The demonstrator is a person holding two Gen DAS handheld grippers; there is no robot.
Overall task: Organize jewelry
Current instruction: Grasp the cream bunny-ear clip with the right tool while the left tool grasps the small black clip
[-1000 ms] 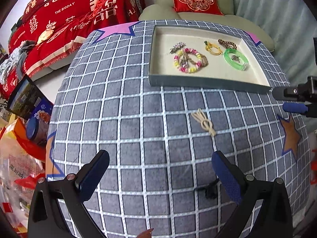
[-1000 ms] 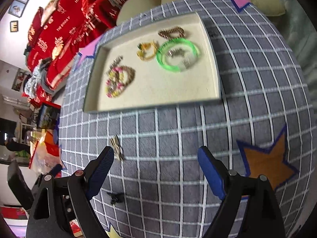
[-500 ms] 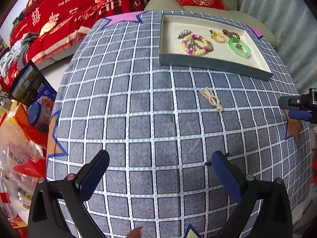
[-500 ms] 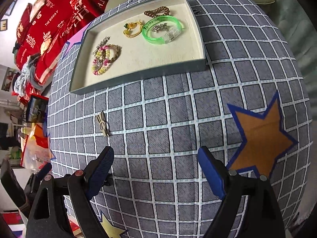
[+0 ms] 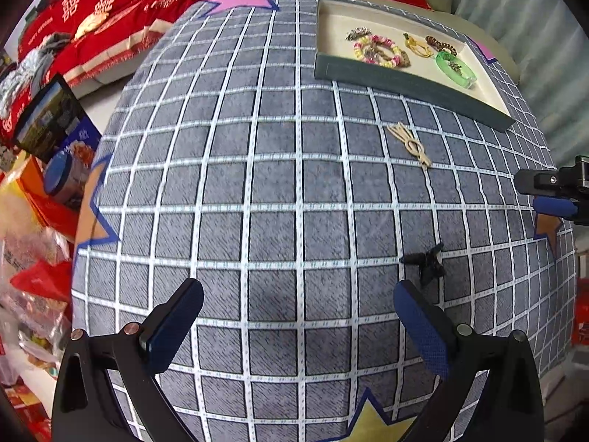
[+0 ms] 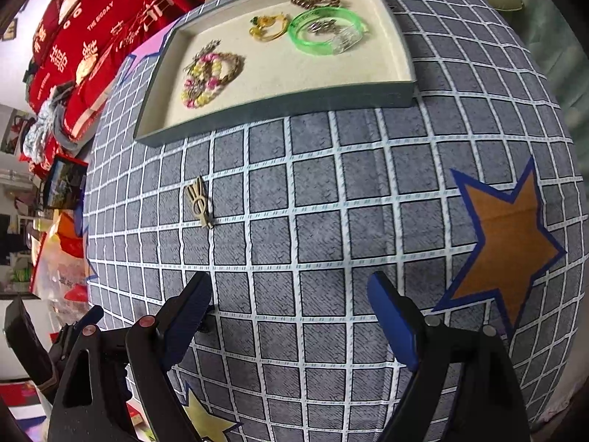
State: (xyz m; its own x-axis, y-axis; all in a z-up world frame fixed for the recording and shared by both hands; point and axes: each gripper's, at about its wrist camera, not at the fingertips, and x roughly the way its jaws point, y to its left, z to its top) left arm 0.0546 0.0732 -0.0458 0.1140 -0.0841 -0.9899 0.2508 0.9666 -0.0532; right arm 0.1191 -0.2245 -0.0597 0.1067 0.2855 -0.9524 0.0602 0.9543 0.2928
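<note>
A grey tray with a cream lining sits at the far side of the checked tablecloth; it also shows in the right wrist view. It holds a pink and yellow bead bracelet, a yellow piece, a brown chain and a green bangle. A beige hair clip lies on the cloth in front of the tray. A small black clip lies just ahead of my left gripper's right finger. My left gripper is open and empty. My right gripper is open and empty.
The round table is covered with a grey checked cloth with coloured stars. Red cushions and a sofa lie beyond it. Bags and boxes crowd the floor at the left. The right gripper's tip shows at the left view's right edge.
Both grippers have drawn back toward the near edge of the table. The black clip now shows fully in front of my left gripper. Nothing was picked up.
</note>
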